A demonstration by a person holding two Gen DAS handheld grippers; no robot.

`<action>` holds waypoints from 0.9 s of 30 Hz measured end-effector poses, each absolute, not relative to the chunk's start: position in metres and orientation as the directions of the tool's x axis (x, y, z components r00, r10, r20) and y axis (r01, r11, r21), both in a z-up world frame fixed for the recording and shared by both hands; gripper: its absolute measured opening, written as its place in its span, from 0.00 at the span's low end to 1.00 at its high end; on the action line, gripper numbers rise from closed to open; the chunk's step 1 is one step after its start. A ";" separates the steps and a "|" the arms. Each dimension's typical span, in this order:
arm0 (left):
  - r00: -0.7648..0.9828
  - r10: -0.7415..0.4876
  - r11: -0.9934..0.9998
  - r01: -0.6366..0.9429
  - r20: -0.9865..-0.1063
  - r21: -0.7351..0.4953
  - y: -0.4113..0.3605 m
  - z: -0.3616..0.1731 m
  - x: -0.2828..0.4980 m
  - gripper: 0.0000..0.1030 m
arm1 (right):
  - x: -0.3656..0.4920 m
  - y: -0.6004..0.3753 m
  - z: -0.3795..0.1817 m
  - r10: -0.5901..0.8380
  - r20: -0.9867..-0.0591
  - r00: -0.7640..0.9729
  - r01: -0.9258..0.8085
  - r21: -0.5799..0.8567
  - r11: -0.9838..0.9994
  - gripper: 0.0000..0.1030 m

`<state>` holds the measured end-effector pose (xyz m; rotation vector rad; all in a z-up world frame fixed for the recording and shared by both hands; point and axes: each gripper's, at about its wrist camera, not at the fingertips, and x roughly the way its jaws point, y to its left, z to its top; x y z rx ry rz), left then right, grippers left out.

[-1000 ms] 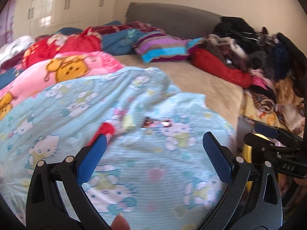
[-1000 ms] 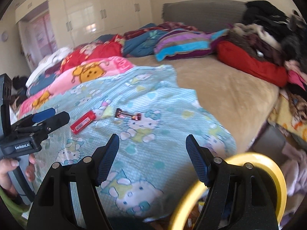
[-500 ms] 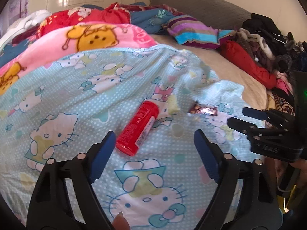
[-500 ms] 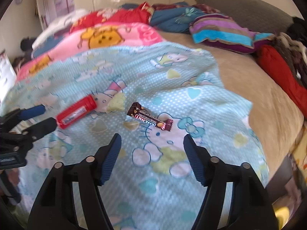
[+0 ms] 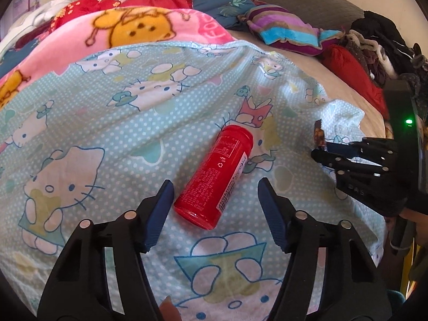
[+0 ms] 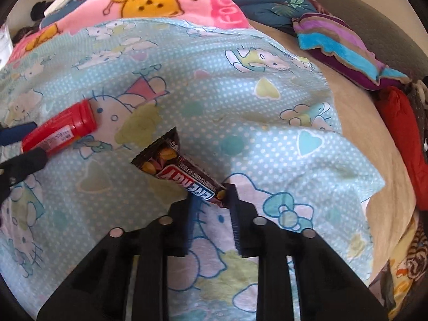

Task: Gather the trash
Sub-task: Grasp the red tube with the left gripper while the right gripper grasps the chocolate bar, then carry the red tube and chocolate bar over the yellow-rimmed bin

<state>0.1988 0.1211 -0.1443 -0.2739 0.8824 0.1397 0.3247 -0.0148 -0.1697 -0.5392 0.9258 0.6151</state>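
Nothing was binned yet. Right gripper [image 6: 211, 198] had pinched the candy wrapper [image 6: 179, 171] on the blanket [image 6: 240, 112]; left gripper [image 5: 215, 208] sat spread around the red bottle [image 5: 216, 176]. 2 items left.

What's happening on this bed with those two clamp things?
A person is picking trash off a Hello Kitty blanket with a handheld tool in each hand. The right tool has closed on one end of a chocolate bar wrapper, which still lies on the blanket. The left tool is open, its fingers on either side of a red bottle lying on its side, not yet gripped.
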 end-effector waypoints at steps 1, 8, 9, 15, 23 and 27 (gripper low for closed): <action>0.626 0.007 0.955 -0.235 -0.779 -0.180 0.121 -0.145 0.200 0.51 | 0.322 -0.018 -0.168 0.267 -0.850 0.454 -0.687 -0.143 0.713 0.18; 0.616 -0.017 0.956 -0.222 -0.787 -0.194 0.113 -0.149 0.202 0.30 | 0.295 -0.043 -0.144 0.385 -0.821 0.422 -0.657 0.016 0.754 0.18; 0.618 -0.029 0.954 -0.216 -0.785 -0.206 0.111 -0.148 0.201 0.28 | 0.289 -0.048 -0.139 0.396 -0.815 0.423 -0.654 0.028 0.756 0.18; 0.661 -0.074 0.964 -0.143 -0.747 -0.223 0.084 -0.126 0.192 0.25 | 0.261 -0.079 -0.118 0.429 -0.785 0.448 -0.611 0.081 0.787 0.18; 0.707 -0.138 0.972 -0.039 -0.694 -0.233 0.044 -0.093 0.186 0.25 | 0.236 -0.128 -0.096 0.434 -0.748 0.502 -0.544 0.118 0.831 0.18; 0.722 -0.173 0.972 0.014 -0.670 -0.235 0.022 -0.078 0.183 0.25 | 0.226 -0.152 -0.088 0.423 -0.735 0.530 -0.514 0.118 0.849 0.18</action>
